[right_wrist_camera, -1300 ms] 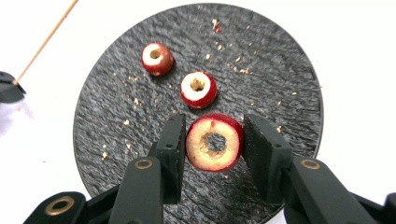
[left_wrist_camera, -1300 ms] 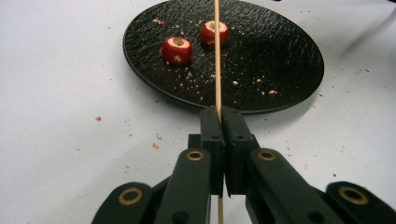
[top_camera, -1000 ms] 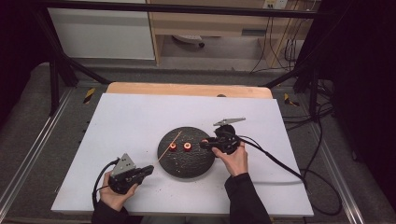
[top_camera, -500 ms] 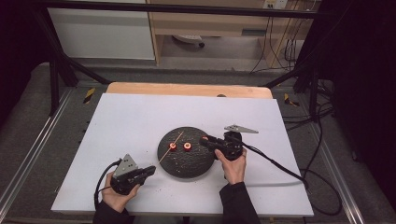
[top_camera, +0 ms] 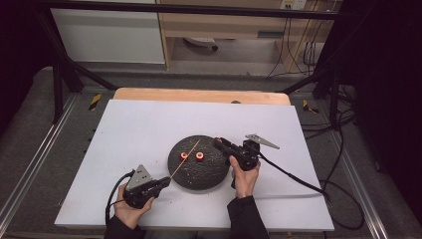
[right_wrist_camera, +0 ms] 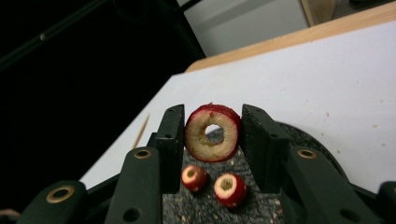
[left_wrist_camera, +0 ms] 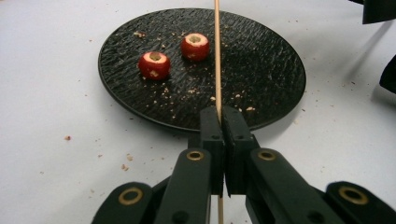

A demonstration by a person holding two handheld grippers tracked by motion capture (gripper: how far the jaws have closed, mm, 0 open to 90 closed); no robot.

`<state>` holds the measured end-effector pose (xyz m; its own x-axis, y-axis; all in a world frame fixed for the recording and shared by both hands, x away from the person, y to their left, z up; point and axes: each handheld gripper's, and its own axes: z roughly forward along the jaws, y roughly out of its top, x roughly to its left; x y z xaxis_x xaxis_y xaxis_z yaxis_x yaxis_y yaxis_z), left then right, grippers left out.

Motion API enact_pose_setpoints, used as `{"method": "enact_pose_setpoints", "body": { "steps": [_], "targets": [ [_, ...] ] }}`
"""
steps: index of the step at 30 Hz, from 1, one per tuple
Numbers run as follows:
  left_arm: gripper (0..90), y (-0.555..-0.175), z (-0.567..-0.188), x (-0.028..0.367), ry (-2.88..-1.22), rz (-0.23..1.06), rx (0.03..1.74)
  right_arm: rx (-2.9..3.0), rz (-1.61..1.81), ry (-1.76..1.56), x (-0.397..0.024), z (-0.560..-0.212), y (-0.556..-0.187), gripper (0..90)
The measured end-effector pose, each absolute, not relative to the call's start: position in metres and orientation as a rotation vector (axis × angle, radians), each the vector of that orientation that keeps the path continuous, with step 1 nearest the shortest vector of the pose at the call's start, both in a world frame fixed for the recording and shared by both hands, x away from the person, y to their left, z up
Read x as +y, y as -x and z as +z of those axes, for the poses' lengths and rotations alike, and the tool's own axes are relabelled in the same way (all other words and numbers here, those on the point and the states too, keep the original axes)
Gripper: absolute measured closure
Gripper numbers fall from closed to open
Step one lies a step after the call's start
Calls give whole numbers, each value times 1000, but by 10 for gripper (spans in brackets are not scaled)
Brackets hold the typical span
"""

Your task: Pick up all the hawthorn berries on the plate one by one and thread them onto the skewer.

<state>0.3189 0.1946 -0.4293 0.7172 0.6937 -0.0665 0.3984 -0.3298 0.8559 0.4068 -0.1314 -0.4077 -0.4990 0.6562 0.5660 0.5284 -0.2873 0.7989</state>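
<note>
A black round plate (top_camera: 201, 174) lies mid-table with two small red cored fruit pieces (top_camera: 183, 155) (top_camera: 199, 157) on it. My left gripper (top_camera: 166, 180) sits at the plate's near-left edge, shut on a thin wooden skewer (top_camera: 186, 157) that slants up over the plate. In the left gripper view the jaws (left_wrist_camera: 219, 116) pinch the skewer (left_wrist_camera: 217, 56), which passes just right of the two pieces (left_wrist_camera: 154, 64) (left_wrist_camera: 195, 45). My right gripper (top_camera: 218, 142) hovers over the plate's far-right edge. It (right_wrist_camera: 213, 121) is shut on a red ring-shaped fruit piece (right_wrist_camera: 201, 140) with a hole through its middle.
The plate rests on a white sheet (top_camera: 149, 124) covering a wooden table (top_camera: 199, 94). Crumbs are scattered on the plate and the sheet around it (left_wrist_camera: 126, 165). Cables (top_camera: 298, 181) trail off to the right. Metal frame rails (top_camera: 30, 169) run along both sides.
The right gripper has rolled a little with the ring piece in it, its grey plate swinging from upright toward the right. The left gripper and skewer have stayed put.
</note>
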Motion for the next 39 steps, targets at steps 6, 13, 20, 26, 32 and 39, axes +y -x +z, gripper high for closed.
{"method": "enact_pose_setpoints", "body": {
  "steps": [6,13,20,26,32,39],
  "targets": [
    [881,-320,-429,187,-1955,379,838,1690,1987,-1509,-133,-403,-408,616],
    [881,-320,-427,176,-1948,372,825,1598,2044,-1502,-132,-402,-409,617],
    [881,-320,-428,167,-1947,375,812,1526,2102,-1513,-131,-401,-408,617],
    [881,-319,-427,160,-1943,378,800,1481,2143,-1526,-129,-402,-407,617],
    [881,-320,-426,154,-1936,374,803,1444,2168,-1525,-128,-403,-406,617],
    [881,-320,-425,151,-1924,375,804,1425,2180,-1517,-128,-402,-404,617]
  ]
}}
